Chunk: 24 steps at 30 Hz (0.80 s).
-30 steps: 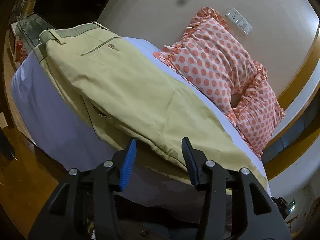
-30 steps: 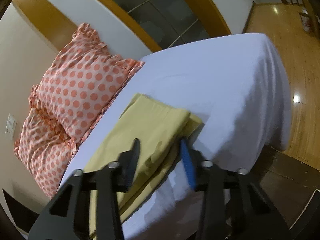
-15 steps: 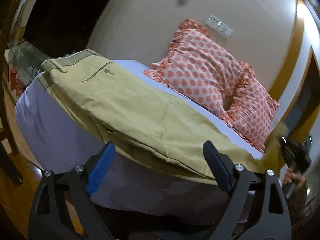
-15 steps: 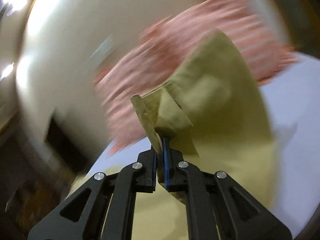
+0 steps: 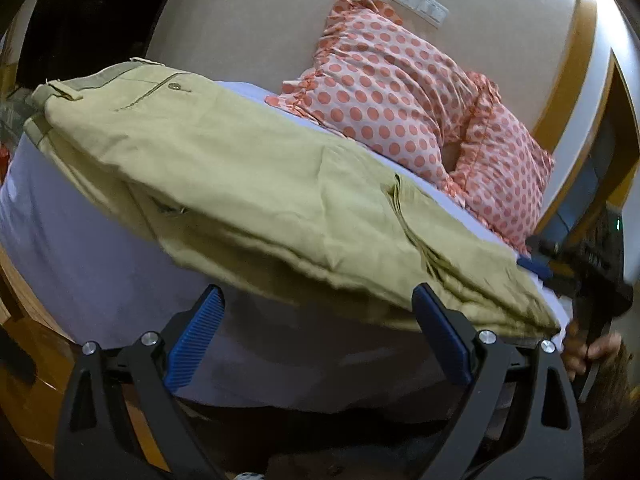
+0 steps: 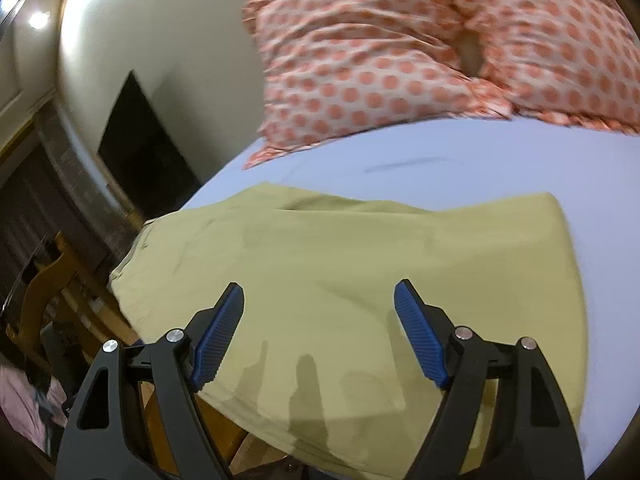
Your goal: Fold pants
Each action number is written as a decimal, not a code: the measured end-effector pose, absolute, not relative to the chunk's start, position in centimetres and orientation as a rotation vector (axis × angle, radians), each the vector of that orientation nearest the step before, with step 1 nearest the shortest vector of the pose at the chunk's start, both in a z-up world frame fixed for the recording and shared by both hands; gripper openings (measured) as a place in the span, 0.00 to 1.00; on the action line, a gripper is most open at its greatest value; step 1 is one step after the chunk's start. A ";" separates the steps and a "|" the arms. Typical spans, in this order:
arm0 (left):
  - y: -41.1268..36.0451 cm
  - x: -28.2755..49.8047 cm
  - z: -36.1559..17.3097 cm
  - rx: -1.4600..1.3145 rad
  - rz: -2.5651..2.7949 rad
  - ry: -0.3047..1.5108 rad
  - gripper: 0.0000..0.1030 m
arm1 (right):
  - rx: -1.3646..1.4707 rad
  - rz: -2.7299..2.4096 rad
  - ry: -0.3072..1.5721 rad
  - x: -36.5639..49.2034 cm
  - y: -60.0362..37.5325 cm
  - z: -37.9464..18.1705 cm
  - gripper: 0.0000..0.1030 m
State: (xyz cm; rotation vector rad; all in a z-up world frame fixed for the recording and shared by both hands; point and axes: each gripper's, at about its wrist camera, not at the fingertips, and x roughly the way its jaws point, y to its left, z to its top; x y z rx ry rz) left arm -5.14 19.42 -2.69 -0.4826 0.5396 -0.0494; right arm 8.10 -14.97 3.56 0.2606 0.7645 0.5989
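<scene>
Khaki pants [image 5: 248, 176] lie folded on a bed with a pale lilac sheet [image 5: 80, 232], waistband and buttoned back pocket at the far left. A leg section is folded over on top, its edge near the middle. My left gripper [image 5: 316, 332] is open and empty, just below the pants' near edge. My right gripper [image 6: 320, 320] is open and empty, hovering over the folded pants [image 6: 340, 264]. The right gripper also shows in the left wrist view [image 5: 560, 268], at the pants' right end.
Two orange polka-dot pillows [image 5: 400, 100] lean on the cream wall at the bed's head. A wall socket plate [image 5: 418, 4] is above them. Wooden floor [image 5: 24, 380] lies left of the bed. A wooden chair [image 6: 48, 280] stands beside the bed.
My right gripper carried the pant legs over onto the pants, let go and opened. My left gripper opened wide and stayed near the pants' near edge.
</scene>
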 end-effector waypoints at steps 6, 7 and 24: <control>21.9 -4.5 -1.3 -0.592 0.007 0.482 0.91 | 0.288 0.591 0.797 8.4 -14.9 2.2 0.77; 22.4 -4.5 -1.1 -0.608 0.014 0.469 0.91 | 0.285 0.594 0.798 8.2 -14.7 2.2 0.77; 34.4 -0.5 -0.2 -0.954 0.289 0.546 0.14 | 0.328 0.626 0.771 8.2 -15.4 1.2 0.77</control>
